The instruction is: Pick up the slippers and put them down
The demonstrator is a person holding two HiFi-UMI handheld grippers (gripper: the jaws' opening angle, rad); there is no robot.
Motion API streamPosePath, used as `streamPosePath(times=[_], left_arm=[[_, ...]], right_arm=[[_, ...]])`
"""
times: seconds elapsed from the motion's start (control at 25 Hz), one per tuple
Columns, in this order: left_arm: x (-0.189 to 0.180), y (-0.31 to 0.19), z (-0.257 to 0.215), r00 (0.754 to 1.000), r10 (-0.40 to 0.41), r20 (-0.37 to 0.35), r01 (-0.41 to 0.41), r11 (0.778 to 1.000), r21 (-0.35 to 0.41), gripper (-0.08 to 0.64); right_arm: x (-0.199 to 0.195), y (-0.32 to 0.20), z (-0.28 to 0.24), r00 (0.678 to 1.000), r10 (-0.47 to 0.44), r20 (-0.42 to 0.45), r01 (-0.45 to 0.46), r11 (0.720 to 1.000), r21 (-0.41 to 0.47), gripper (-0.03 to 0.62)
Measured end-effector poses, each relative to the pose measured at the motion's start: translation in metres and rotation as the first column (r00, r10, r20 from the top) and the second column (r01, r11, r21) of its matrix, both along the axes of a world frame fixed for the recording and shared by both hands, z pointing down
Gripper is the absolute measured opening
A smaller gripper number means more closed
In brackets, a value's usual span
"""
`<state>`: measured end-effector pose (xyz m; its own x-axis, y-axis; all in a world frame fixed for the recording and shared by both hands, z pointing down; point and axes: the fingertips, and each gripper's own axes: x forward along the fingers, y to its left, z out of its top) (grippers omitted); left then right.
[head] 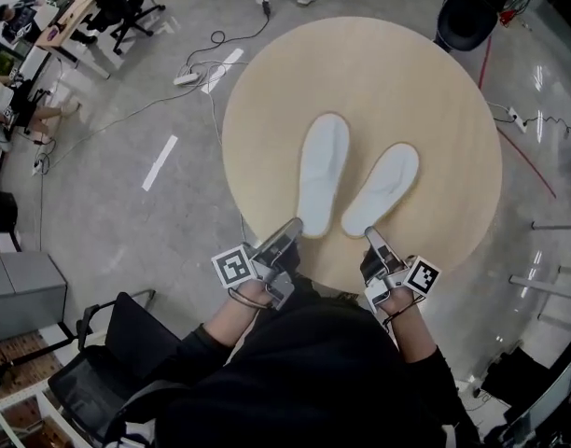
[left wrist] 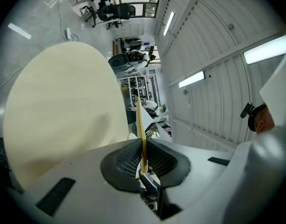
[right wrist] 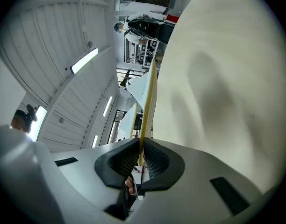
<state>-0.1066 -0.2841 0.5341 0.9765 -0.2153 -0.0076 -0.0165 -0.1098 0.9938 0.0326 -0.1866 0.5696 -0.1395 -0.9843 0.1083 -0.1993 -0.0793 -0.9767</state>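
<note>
Two pale flat slippers hang over the round wooden table. The left slipper has its near end pinched in my left gripper, and the right slipper has its near end in my right gripper. In the left gripper view the jaws are shut on the left slipper's thin yellowish edge, with the table to the left. The right gripper view shows my right gripper shut on the right slipper's edge, beside the table. Whether the slippers touch the table I cannot tell.
A black chair stands at the lower left beside the person. Cables and a power strip lie on the grey floor left of the table. Another dark chair is at the table's far right edge. Desks with people sit at the far left.
</note>
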Motion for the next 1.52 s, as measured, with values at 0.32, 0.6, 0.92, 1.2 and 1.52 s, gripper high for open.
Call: streamPosePath(times=[0.32,0.6,0.92,1.2,1.52], left_arm=[[0.065,0.067,-0.058,0.997,0.072,-0.029,-0.07,0.995,0.072,0.046],[0.104,0.127,-0.076,0.994,0.101,-0.028,-0.098,0.99,0.104,0.046],[0.135,0.197,-0.075,0.995,0.099,-0.031,-0.095,0.989,0.115,0.046],[0.165,0.232,-0.064,0.987,0.158,-0.006,-0.156,0.984,0.084,0.046],[0.236,0.252,-0.044,0.961,0.277,-0.005,-0.276,0.959,0.059,0.046]], right_arm=[[0.052,0.072,-0.054,0.999,0.0,-0.04,0.003,0.997,0.08,0.04],[0.091,0.144,-0.07,0.995,-0.019,-0.095,0.029,0.994,0.101,0.04],[0.137,0.228,-0.077,0.993,0.007,-0.116,0.006,0.993,0.114,0.04],[0.162,0.272,-0.067,0.993,0.059,-0.097,-0.051,0.995,0.085,0.04],[0.203,0.304,-0.055,0.983,0.158,-0.098,-0.154,0.987,0.05,0.04]])
